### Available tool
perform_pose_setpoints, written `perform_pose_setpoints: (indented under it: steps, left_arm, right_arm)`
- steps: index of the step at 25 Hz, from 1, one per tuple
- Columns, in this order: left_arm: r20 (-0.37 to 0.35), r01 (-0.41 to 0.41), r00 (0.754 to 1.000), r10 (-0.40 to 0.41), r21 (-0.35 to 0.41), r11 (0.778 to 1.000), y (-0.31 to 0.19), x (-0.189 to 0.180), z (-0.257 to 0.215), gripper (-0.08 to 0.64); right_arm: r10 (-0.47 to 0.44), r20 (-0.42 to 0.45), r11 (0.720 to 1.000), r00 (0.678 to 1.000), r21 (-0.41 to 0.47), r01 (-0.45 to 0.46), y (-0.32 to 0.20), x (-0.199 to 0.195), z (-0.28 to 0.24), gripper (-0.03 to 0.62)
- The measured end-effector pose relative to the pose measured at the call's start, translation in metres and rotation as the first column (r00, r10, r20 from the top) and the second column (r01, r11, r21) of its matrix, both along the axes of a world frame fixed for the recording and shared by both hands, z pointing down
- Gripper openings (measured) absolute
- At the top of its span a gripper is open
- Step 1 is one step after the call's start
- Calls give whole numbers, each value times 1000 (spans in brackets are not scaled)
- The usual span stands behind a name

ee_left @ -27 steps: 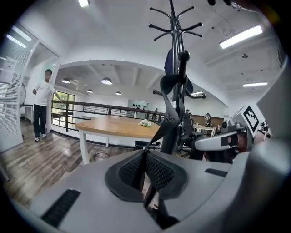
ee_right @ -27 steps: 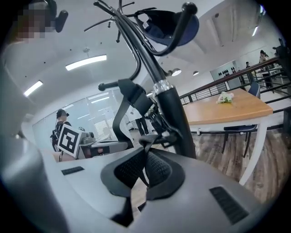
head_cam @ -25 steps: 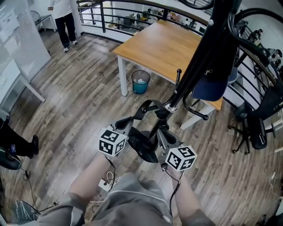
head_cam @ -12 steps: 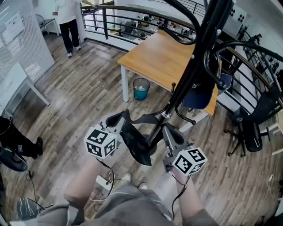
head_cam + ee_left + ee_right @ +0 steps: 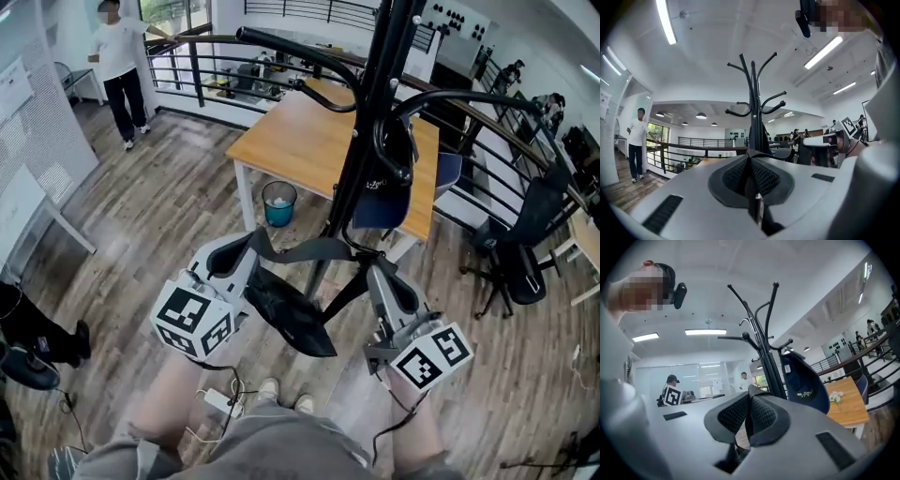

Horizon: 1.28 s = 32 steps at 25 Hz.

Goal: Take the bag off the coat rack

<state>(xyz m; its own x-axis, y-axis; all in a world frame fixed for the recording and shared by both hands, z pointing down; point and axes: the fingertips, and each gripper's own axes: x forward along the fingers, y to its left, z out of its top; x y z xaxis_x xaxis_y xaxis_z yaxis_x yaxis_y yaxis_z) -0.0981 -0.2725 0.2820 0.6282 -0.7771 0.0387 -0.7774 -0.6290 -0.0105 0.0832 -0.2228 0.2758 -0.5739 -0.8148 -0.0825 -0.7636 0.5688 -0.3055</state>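
Observation:
The black bag (image 5: 292, 317) hangs between my two grippers, in front of the black coat rack pole (image 5: 361, 141). Its strap (image 5: 314, 249) runs taut from one gripper to the other. My left gripper (image 5: 251, 247) is shut on the strap's left end. My right gripper (image 5: 375, 270) is shut on its right end. In the left gripper view the left gripper (image 5: 751, 157) pinches a dark strip of strap (image 5: 751, 190), with the coat rack (image 5: 752, 108) behind. In the right gripper view the right gripper (image 5: 750, 392) is closed on the strap (image 5: 746, 420), beside the rack (image 5: 764, 348).
A navy cap (image 5: 384, 202) hangs on a rack hook (image 5: 806, 380). Behind the rack stand a wooden table (image 5: 300, 141) and a blue waste bin (image 5: 278, 203). An office chair (image 5: 525, 253) and railing are at the right. A person (image 5: 117, 66) stands far left.
Both grippers have come up and spread apart, drawing the strap taut. The bag has come away from the low part of the rack and hangs between them.

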Motion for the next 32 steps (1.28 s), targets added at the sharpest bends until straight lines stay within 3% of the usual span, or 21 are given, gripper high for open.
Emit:
perform_pose_setpoints:
  steps: [4, 8, 14, 20, 32]
  left_arm:
    - [31, -86, 996, 85, 13, 996, 9, 28, -18, 15]
    - [9, -175, 985, 175, 23, 984, 23, 69, -30, 15]
    - [-24, -324, 946, 325, 30, 946, 51, 140, -36, 17]
    - [-21, -475, 879, 476, 31, 879, 77, 208, -28, 15]
    - [20, -661, 750, 661, -13, 750, 128, 301, 13, 15]
  right_arm:
    - [69, -10, 996, 998, 48, -69, 18, 25, -25, 31]
    - [155, -26, 985, 987, 79, -153, 42, 61, -43, 31]
    - [331, -62, 940, 941, 111, -324, 88, 125, -54, 32]
    - [503, -74, 863, 861, 102, -495, 144, 183, -47, 32]
    - [666, -144, 740, 731, 13, -672, 227, 240, -8, 32]
